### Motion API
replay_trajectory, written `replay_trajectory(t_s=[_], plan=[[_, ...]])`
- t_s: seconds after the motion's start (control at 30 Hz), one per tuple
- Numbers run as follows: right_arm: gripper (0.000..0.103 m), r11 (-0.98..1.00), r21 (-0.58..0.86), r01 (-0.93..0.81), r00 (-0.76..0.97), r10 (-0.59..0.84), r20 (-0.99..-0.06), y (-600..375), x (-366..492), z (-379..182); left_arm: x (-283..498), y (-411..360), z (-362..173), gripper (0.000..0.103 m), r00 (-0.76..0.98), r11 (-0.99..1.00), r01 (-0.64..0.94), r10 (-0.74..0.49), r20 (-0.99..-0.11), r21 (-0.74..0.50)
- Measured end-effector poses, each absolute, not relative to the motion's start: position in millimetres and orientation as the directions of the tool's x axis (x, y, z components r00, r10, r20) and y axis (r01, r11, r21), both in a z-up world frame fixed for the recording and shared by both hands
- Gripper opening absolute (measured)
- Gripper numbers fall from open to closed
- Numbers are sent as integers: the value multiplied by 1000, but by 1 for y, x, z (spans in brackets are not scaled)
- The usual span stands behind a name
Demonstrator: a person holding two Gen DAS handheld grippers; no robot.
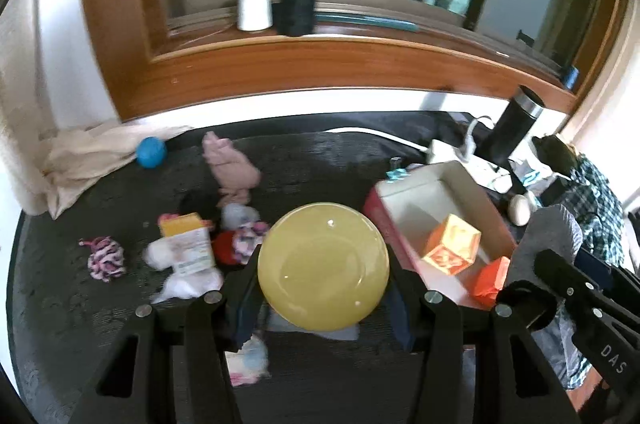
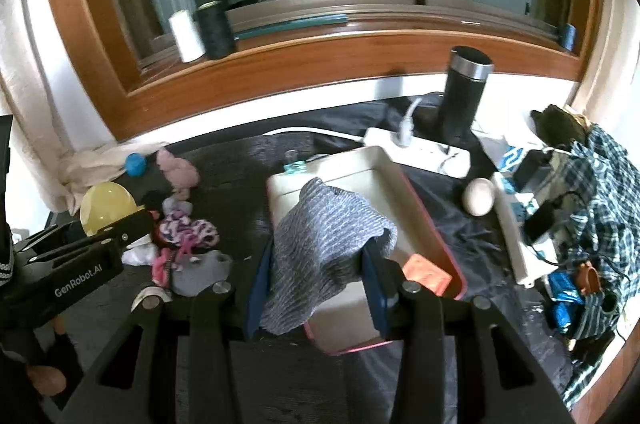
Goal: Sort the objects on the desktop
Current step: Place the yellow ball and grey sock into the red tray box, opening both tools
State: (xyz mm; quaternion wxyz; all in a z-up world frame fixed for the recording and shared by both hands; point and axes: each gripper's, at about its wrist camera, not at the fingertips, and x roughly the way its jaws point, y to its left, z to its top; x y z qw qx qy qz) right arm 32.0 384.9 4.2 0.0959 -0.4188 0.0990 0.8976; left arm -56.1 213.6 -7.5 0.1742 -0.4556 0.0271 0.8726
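A glossy yellow ball (image 1: 320, 248) fills the gap between the fingers of my left gripper (image 1: 323, 272), which is shut on it above the dark mat. To its right lies a red-sided box with a white inside (image 1: 436, 192), holding an orange cube (image 1: 452, 244) and a flat orange block (image 1: 490, 282). My right gripper (image 2: 318, 276) is shut on a grey knitted cloth (image 2: 320, 240) that hangs over the near left part of the box (image 2: 384, 176). The cloth hides part of the box floor. The flat orange block (image 2: 426, 274) shows by the right finger.
Left of the ball lie a pink cloth (image 1: 232, 168), a blue ball (image 1: 151, 152), a pink-and-black braided toy (image 1: 105, 258) and a paper packet (image 1: 186, 244). A black flask (image 2: 464, 92), power strip (image 2: 420, 144), white egg shape (image 2: 478, 196) and plaid fabric (image 2: 600, 192) crowd the right.
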Motion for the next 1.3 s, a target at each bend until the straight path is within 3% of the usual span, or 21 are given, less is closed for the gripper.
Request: replay_trajectory(t_s=[1.3], plan=[[46, -957, 105, -270, -598, 81, -797, 444, 17, -17, -104, 335, -26, 55, -475, -904, -419, 293, -830, -79]])
